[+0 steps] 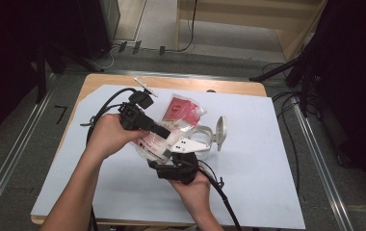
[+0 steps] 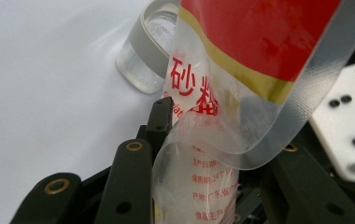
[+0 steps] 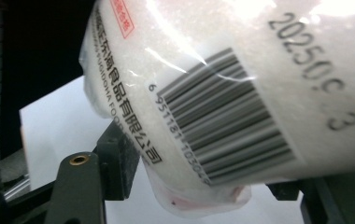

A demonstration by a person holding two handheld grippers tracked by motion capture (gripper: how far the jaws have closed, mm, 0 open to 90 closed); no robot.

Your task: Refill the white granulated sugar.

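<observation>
Hovering above the tabletop, the sugar bag sits between both tongs. The left tongs pinch its clear film beside a glass jar. The right tongs straddle the barcoded bottom; whether they clamp it is unclear.

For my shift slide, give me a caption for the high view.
Two hand-held grippers hold a red-and-clear sugar bag above a white sheet, beside an open clear jar.

The wooden tabletop carries a pale blue sheet. A clear jar with its lid flipped open stands near the sheet's middle.
</observation>
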